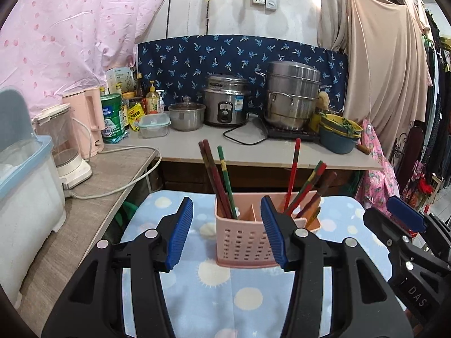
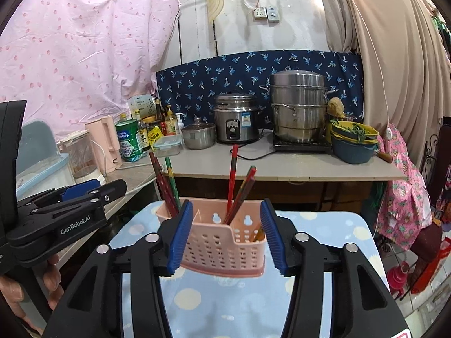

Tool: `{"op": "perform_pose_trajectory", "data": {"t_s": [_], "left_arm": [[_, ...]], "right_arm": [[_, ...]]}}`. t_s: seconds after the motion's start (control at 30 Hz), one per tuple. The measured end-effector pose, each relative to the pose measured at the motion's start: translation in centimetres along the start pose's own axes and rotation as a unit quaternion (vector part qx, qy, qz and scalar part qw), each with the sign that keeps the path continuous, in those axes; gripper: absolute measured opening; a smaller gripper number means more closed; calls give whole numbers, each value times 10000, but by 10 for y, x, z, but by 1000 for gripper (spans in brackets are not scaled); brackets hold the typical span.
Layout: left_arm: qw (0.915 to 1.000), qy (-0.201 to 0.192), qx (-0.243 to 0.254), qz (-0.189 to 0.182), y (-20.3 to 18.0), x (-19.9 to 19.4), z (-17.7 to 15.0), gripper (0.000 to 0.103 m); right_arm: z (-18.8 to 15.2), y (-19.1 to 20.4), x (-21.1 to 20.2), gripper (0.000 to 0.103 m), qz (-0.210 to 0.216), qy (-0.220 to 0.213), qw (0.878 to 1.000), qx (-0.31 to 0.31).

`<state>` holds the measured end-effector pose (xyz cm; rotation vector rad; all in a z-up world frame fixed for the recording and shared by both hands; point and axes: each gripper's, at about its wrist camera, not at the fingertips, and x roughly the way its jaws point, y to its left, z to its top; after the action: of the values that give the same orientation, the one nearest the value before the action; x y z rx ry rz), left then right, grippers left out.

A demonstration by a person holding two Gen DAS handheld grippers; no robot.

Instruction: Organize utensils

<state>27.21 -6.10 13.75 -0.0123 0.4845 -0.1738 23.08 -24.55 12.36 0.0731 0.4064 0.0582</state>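
Standing in the lower middle of both views, the pink utensil holder (image 1: 245, 239) rests on a blue cloth with pale dots (image 1: 214, 295), and its chopsticks are split between compartments: a dark-red and green bunch (image 1: 218, 180) leans in the left section, while red and brown sticks (image 1: 305, 188) fan out of the right one. Both tools hover just before it with nothing between their pads; the left gripper (image 1: 227, 233) is spread wide and empty, and so is the right gripper (image 2: 224, 236), whose blue pads frame the holder's front wall. Since the sticks already stand inside the holder, this scene fits either a sorting still under way or one just finished, so no single move is certain. Should a stick be taken, I judge it best to pinch one alone high on its shaft, away from its neighbours, and to steady the light holder, which could tip on the soft cloth
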Motion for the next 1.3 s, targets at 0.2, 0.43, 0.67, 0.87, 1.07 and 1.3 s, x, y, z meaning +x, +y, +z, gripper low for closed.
{"op": "perform_pose_trajectory", "data": {"t_s": [0.2,0.43,0.67,0.87,1.07,1.3], "left_arm": [[9999,102,19,125,3,-17,-20,48],[9994,265,65,204,3,-34,-45,49],[9990,385,65,208,0,-49,-61,54],[9988,426,139,184,-4,-63,-73,59],[9983,524,180,206,-7,-74,-87,65],[9975,620,185,269,-6,-83,-102,77]], "right_arm": [[-21,-1,-15,59,-112,165,9998,-16],[-47,-2,-34,65,-136,398,9991,73],[-63,-1,-52,68,-140,538,9984,50],[-70,3,-68,69,-171,524,9985,7],[-78,6,-82,75,-138,542,9984,43],[-88,7,-94,83,-158,586,9981,76]]}}
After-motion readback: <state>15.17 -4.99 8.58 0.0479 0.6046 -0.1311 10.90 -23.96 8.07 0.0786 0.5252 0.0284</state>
